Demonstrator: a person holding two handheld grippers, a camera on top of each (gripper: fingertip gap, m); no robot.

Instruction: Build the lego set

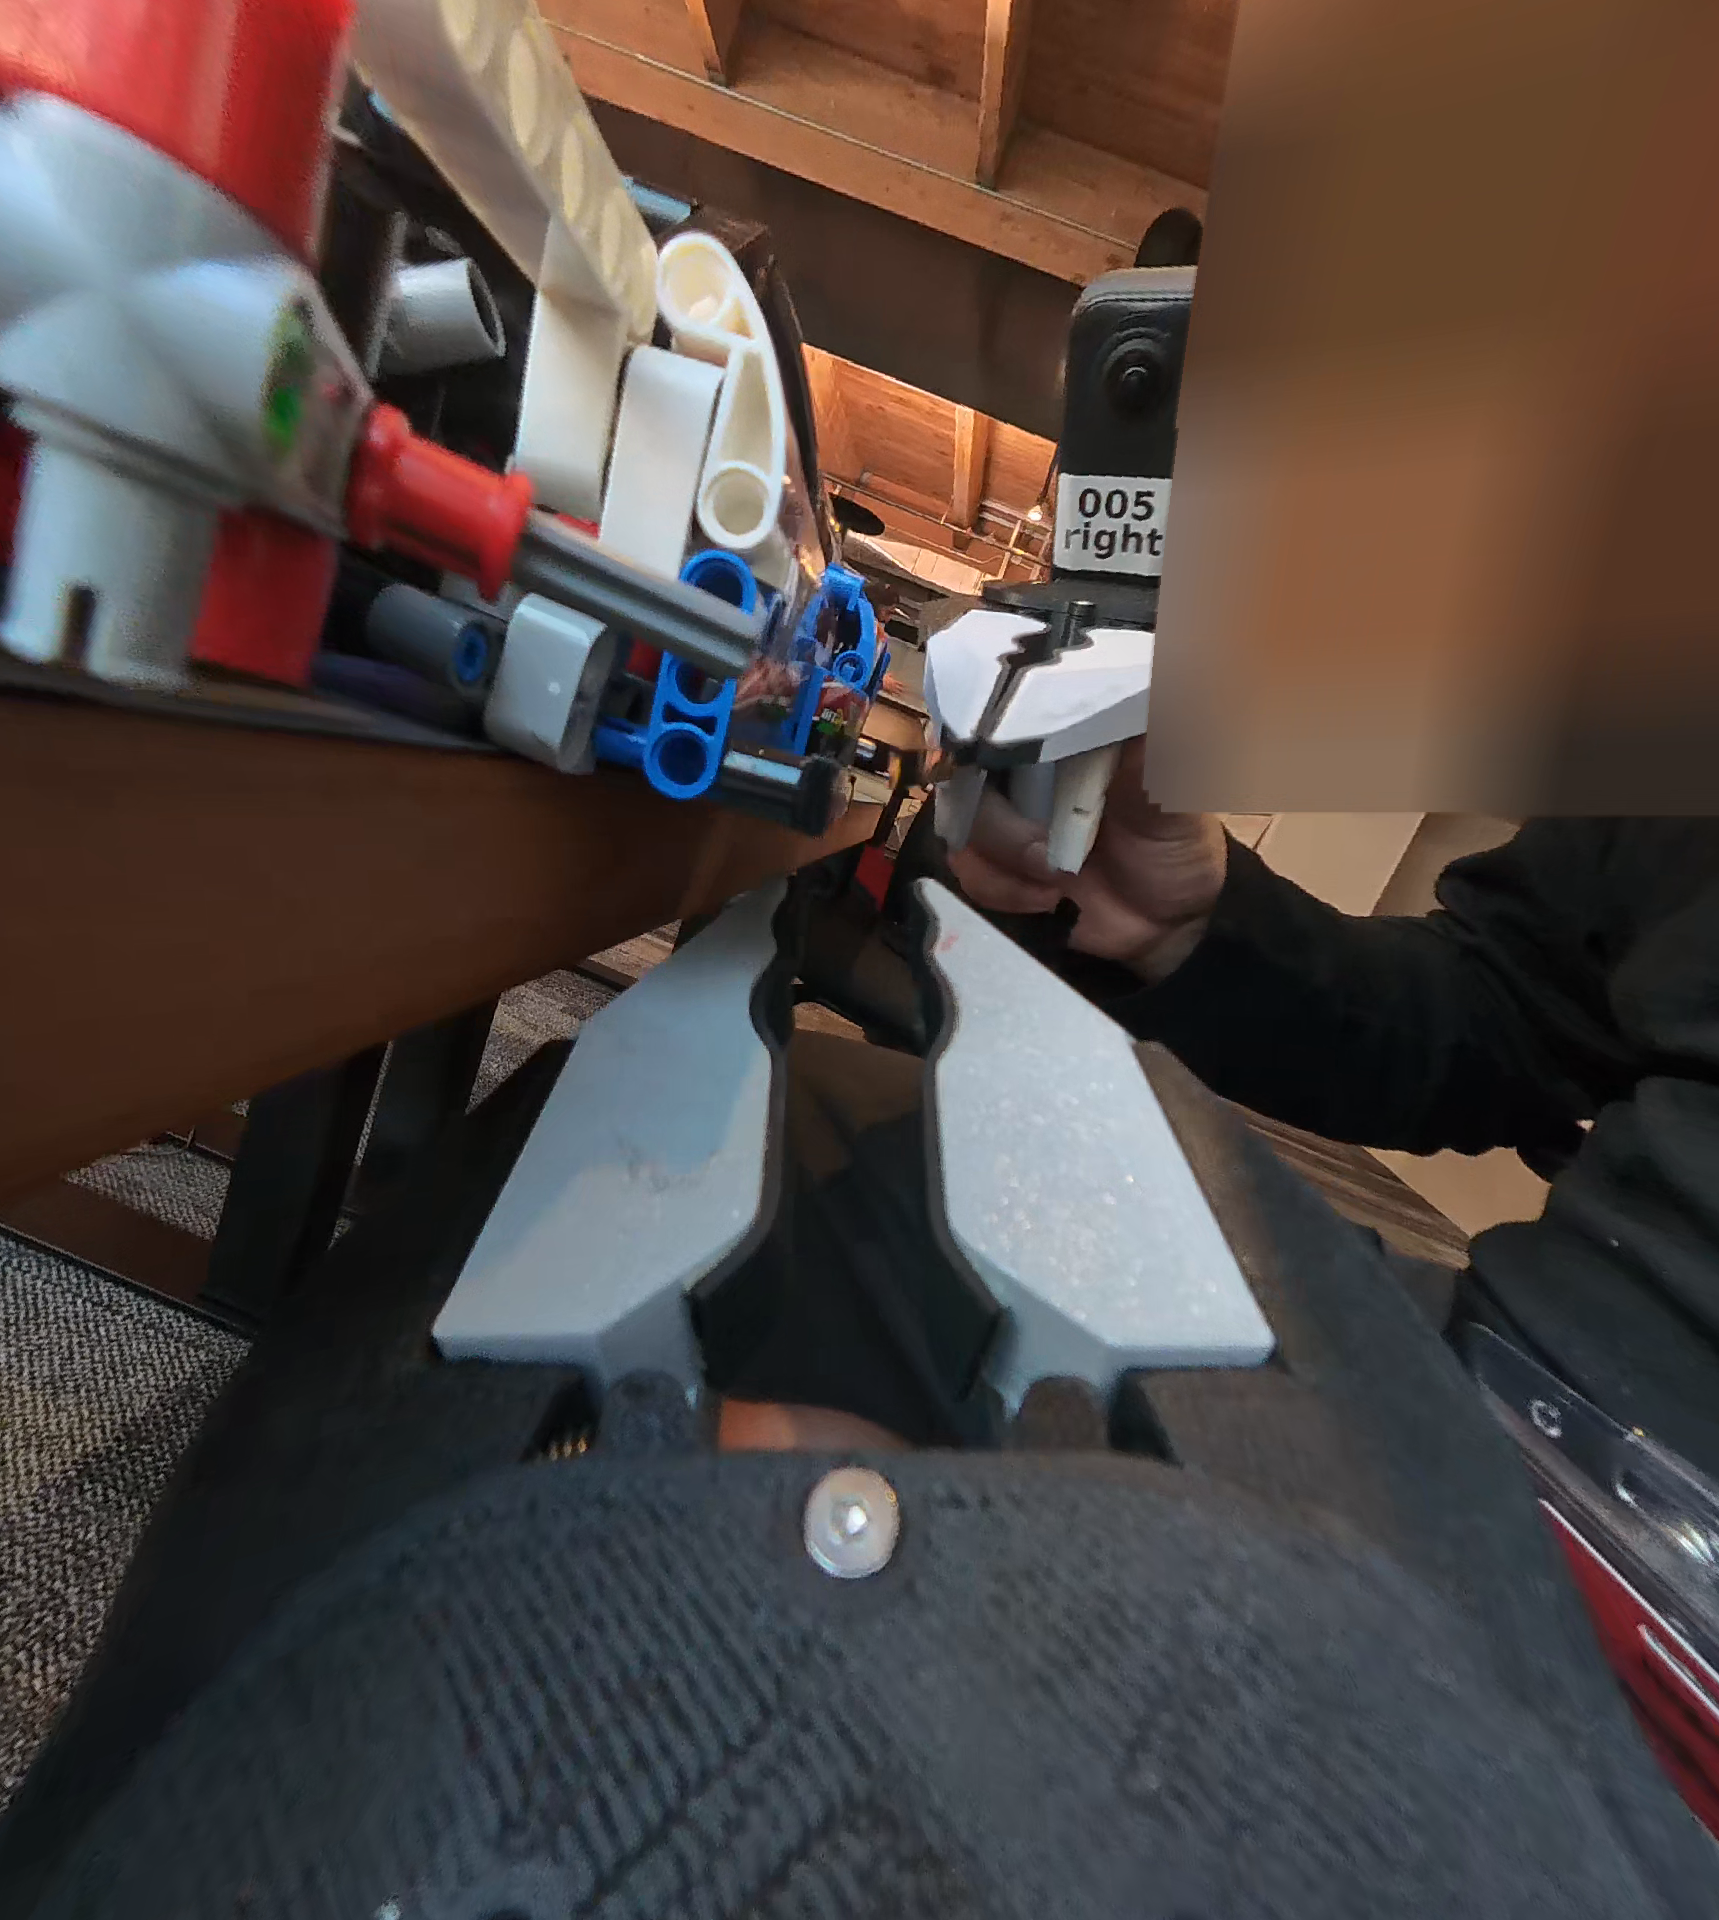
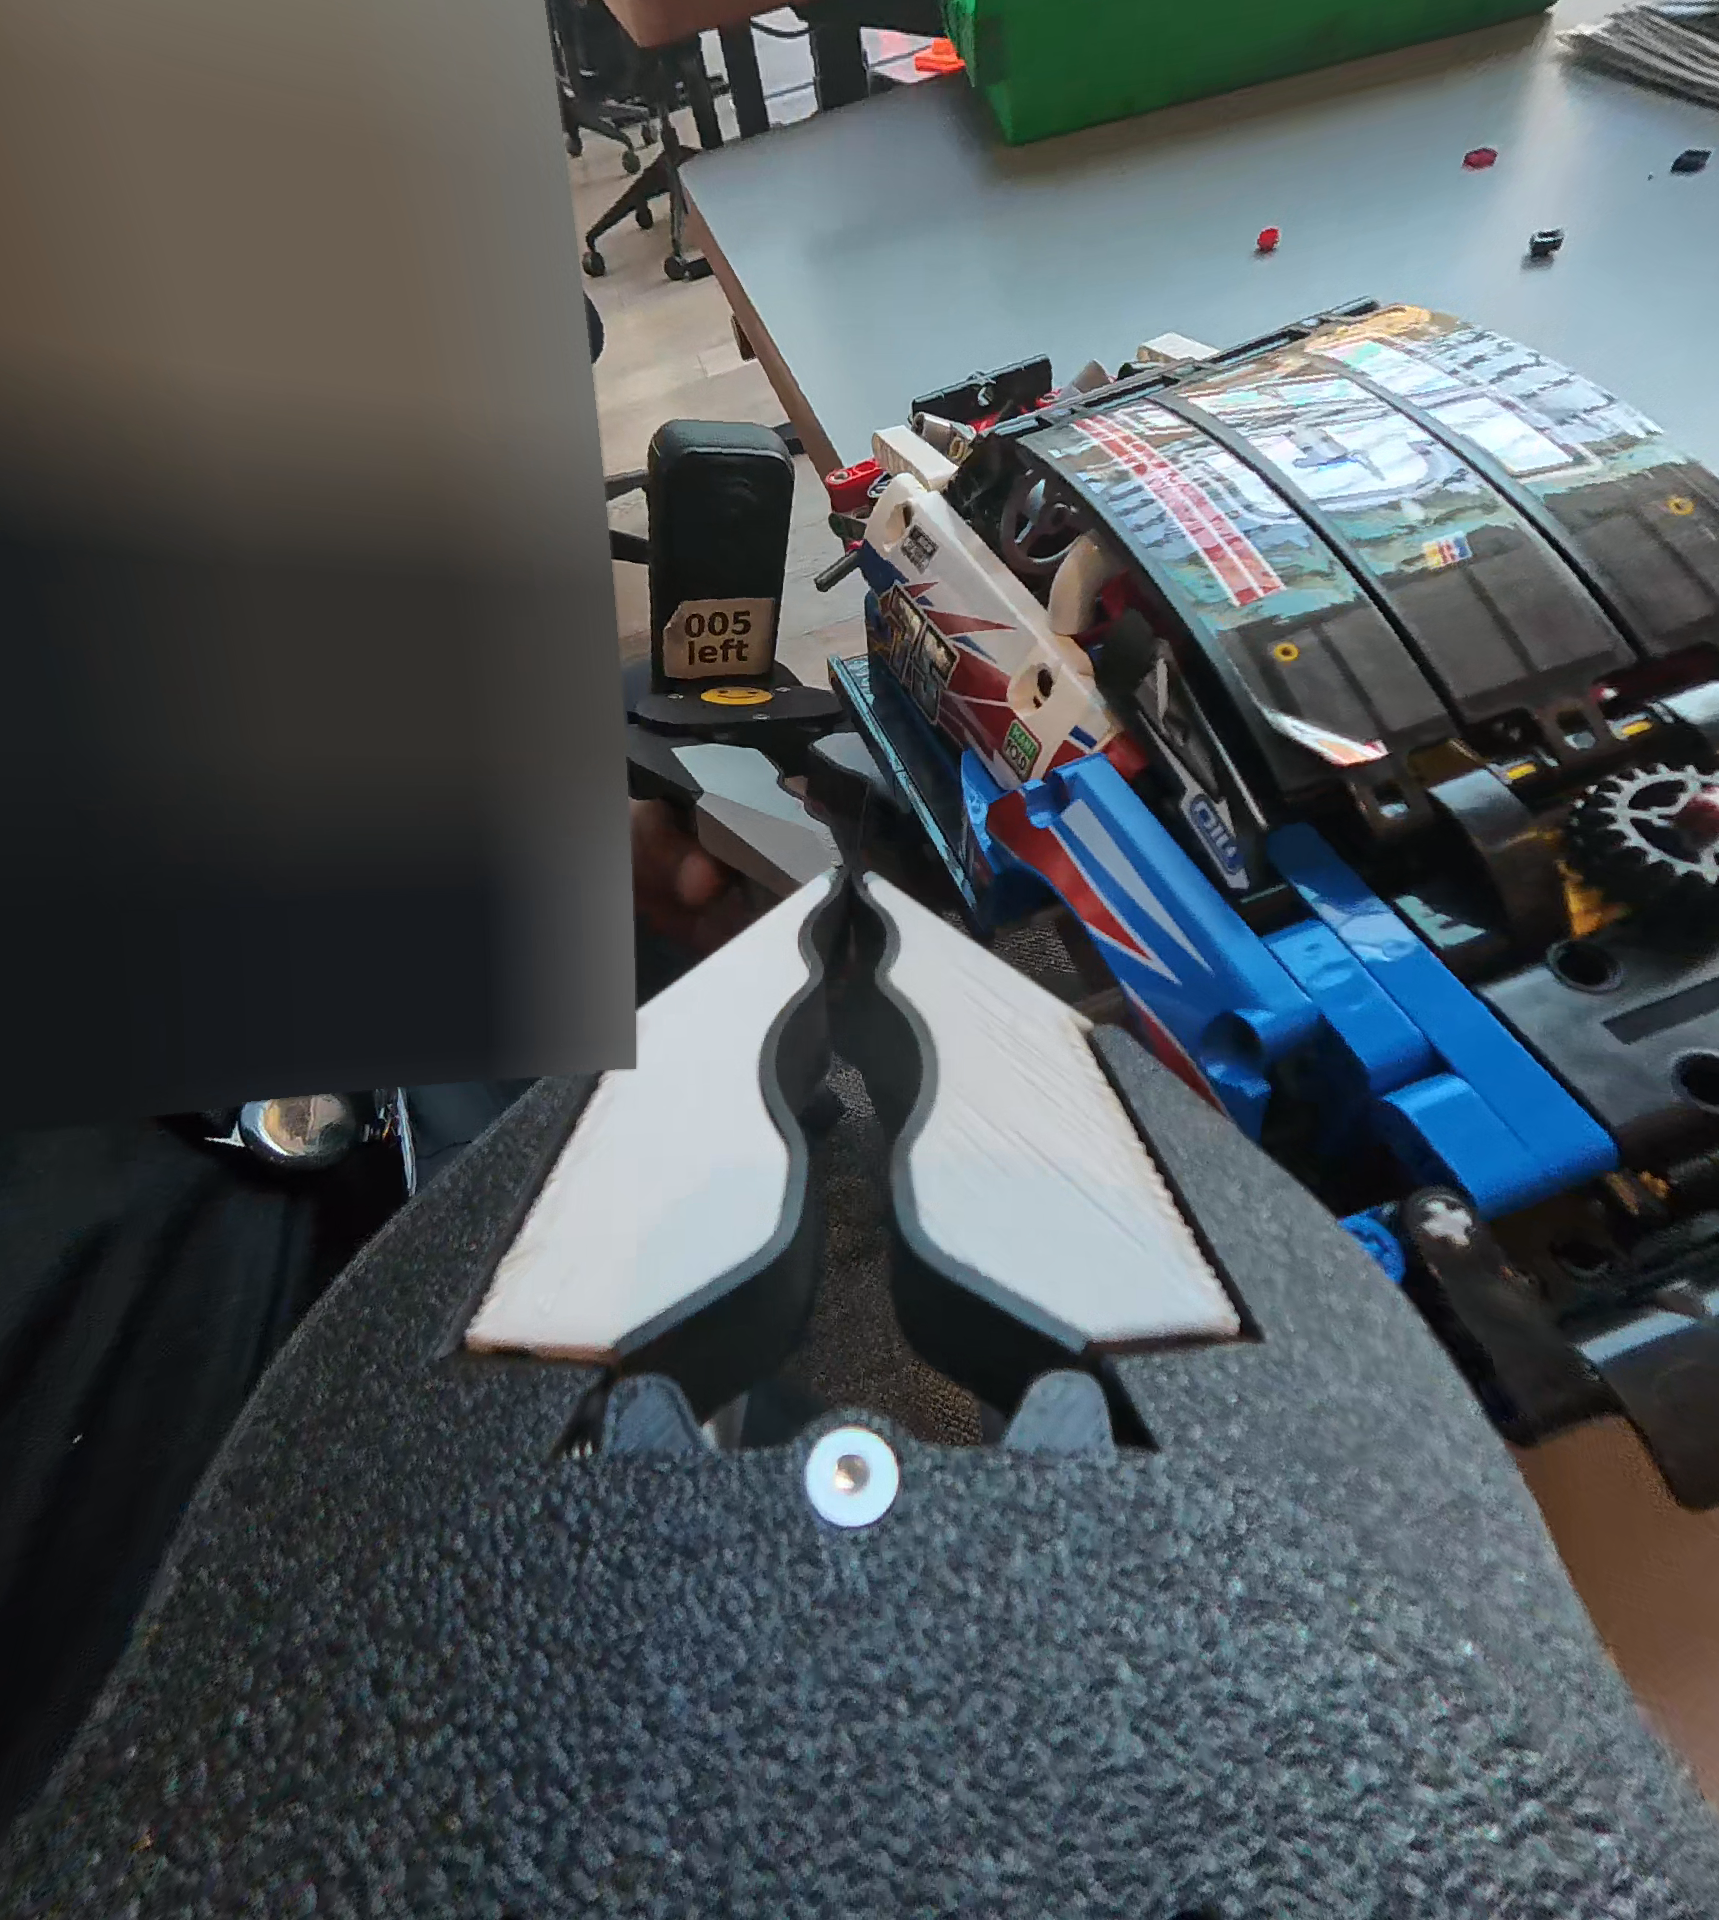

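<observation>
Seen from both wrist cameras: a partly built lego car (image 2: 1354,727), blue, white and black with stickered curved panels, standing at the near edge of a grey table (image 2: 990,229), small loose pieces (image 2: 1267,238) scattered well beyond it near a green box (image 2: 1198,62). Held low off the table edge, the left gripper (image 1: 850,894), grey fingers (image 1: 647,1143) spread with a clear gap at the tips and nothing between them. Just beside the car's blue flank, the right gripper (image 2: 850,883), white fingers (image 2: 1021,1143) almost meeting at the tips, whether pinching anything impossible to tell.
</observation>
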